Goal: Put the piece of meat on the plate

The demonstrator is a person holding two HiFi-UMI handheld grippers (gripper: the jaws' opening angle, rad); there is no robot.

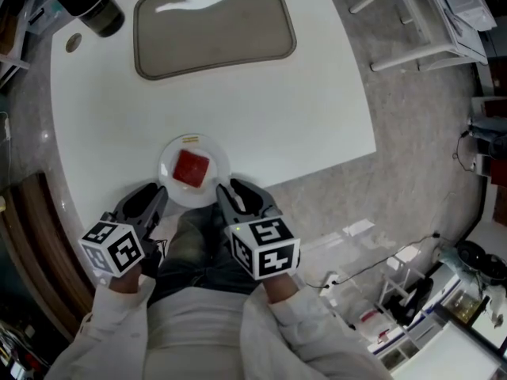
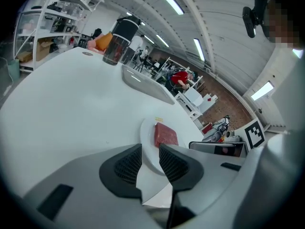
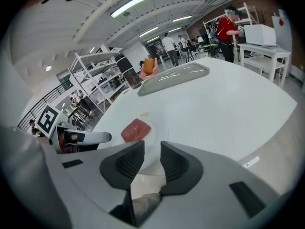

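A red piece of meat (image 1: 191, 168) lies flat on a small white plate (image 1: 165, 182) at the near edge of the white table (image 1: 277, 117). My left gripper (image 1: 150, 200) hovers just short of the plate's near left side, open, with nothing between its pads. My right gripper (image 1: 236, 193) hangs at the plate's near right side, also open and empty. In the left gripper view the meat (image 2: 165, 134) and plate (image 2: 147, 152) sit just beyond the jaws (image 2: 150, 157). In the right gripper view the meat (image 3: 136, 130) lies ahead and left of the jaws (image 3: 151, 159).
A tan rounded tray (image 1: 214, 26) lies at the table's far side, with a black cylinder (image 1: 89, 2) at the far left corner. The table's rim runs right beneath both grippers. White furniture stands on the floor to the right.
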